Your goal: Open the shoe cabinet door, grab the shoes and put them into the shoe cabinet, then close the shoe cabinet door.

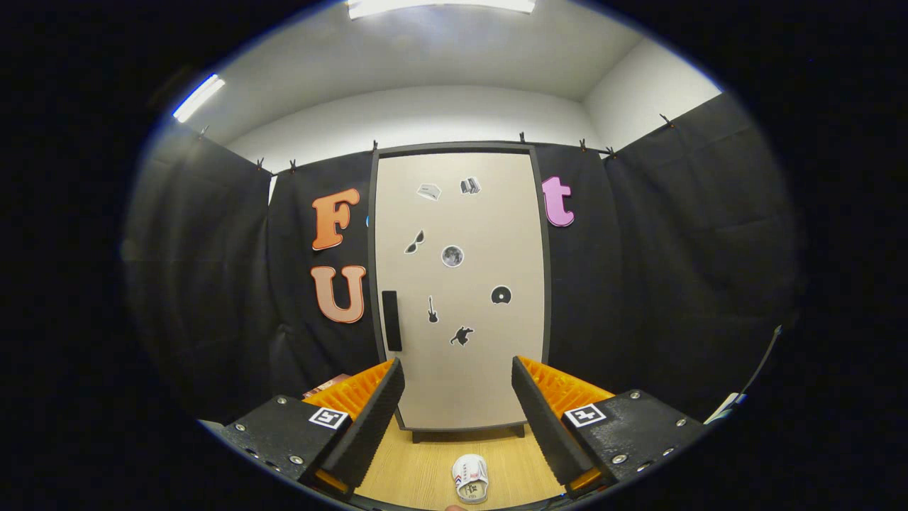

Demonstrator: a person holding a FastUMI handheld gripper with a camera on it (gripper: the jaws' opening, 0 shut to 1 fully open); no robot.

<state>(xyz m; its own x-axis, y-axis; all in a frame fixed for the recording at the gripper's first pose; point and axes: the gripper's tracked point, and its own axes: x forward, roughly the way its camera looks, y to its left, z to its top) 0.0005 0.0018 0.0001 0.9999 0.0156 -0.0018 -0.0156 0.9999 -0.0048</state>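
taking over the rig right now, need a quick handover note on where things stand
Tool: open, fingers spread, holding nothing, aimed at the shoe cabinet.
Shoe cabinet: stands beyond the fingers against the booth wall, door shut, dark handle on its left edge.
Shoe: one white shoe on the wooden floor, between the fingers and in front of the cabinet.
Done: nothing yet.
Left: open the door by the handle, pick up the shoe, put it inside, close the door.

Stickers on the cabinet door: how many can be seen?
7. Two sit near the top of the shoe cabinet door, two in the middle, three lower, right of the handle. The gripper is open.
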